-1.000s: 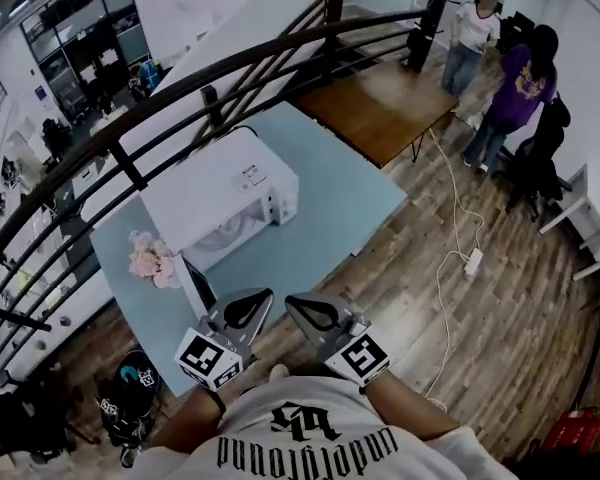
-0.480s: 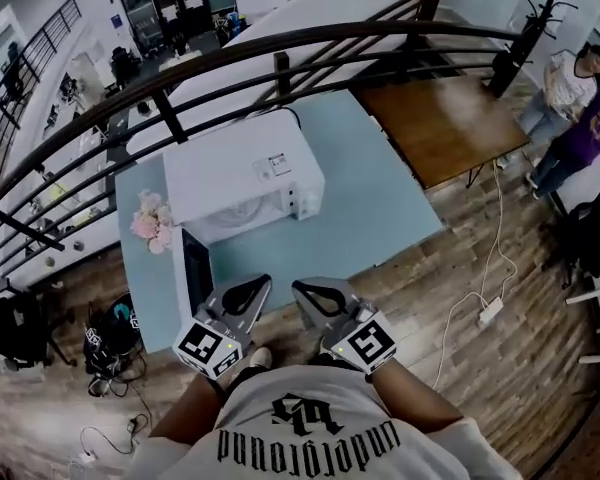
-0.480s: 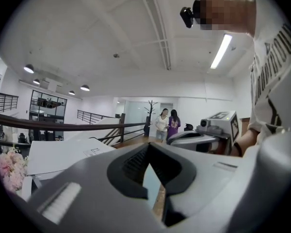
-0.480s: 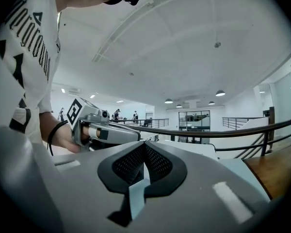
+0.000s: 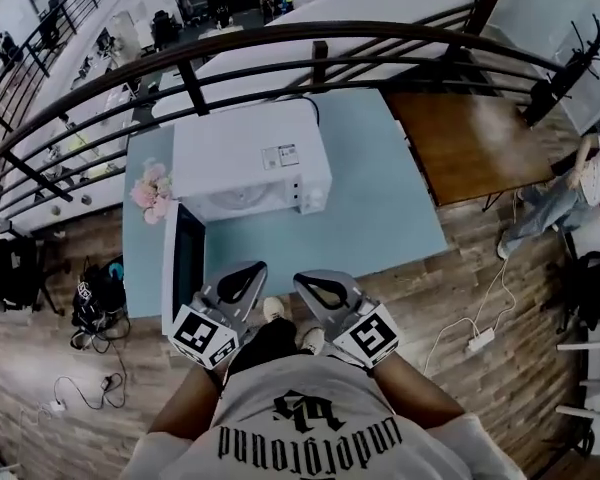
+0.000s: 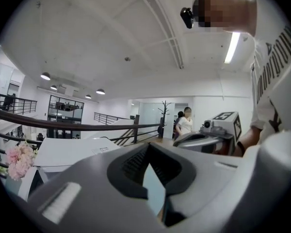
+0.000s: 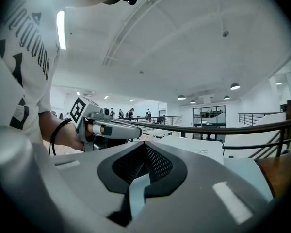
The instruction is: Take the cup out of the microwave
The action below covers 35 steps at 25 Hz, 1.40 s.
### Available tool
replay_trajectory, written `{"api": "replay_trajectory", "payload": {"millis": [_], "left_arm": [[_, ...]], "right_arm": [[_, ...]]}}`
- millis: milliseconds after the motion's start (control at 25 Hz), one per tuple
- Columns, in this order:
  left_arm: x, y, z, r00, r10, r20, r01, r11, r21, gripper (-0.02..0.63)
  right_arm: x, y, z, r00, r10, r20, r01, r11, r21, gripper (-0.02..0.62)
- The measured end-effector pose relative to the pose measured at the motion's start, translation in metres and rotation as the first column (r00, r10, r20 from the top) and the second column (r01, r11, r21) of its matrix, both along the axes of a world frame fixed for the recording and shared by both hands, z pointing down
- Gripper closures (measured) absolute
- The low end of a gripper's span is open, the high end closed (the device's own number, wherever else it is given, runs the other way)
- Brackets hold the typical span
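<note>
Microwave ahead of left gripper and right gripper, jaws clenched, empty

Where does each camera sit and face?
Head view: on head, steeply down at white box-shaped microwave on light blue table; shows white printed T-shirt, left claw, right claw.
Left gripper view: on left claw, level toward dark curved railing; shows shut jaws, right claw, T-shirt.
Right gripper view: on right claw, level toward railing; shows shut jaws, left claw, T-shirt.
Shared: microwave top, railing.
</note>
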<state>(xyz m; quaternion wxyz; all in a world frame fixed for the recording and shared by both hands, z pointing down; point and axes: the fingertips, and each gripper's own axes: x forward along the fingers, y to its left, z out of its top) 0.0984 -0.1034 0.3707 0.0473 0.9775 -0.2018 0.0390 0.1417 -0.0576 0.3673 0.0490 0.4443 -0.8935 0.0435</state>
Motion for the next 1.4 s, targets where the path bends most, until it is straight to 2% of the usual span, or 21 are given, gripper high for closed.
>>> {"api": "replay_trajectory", "payload": {"millis": [200, 680, 880, 1400], "left_arm": [[-0.007, -0.022, 0.02, 0.998, -0.058, 0.008, 0.058, 0.998, -0.026, 0.557], [-0.03, -0.083, 0.05, 0.984, -0.176, 0.039, 0.177, 0.984, -0.024, 0.555], [-0.032, -0.108, 0.077, 0.979, -0.204, 0.029, 0.206, 0.977, -0.062, 0.556], [-0.05, -0.179, 0.154, 0.947, -0.309, 0.082, 0.316, 0.945, -0.086, 0.555]], "right_arm": [[0.004, -0.022, 0.012, 1.0, -0.03, -0.003, 0.03, 0.999, -0.025, 0.595], [0.007, -0.091, 0.054, 0.998, -0.069, 0.001, 0.068, 0.994, -0.082, 0.594], [0.005, -0.125, 0.078, 0.997, -0.073, 0.019, 0.074, 0.992, -0.104, 0.594], [-0.023, -0.198, 0.16, 0.992, -0.119, 0.041, 0.124, 0.979, -0.165, 0.513]]}}
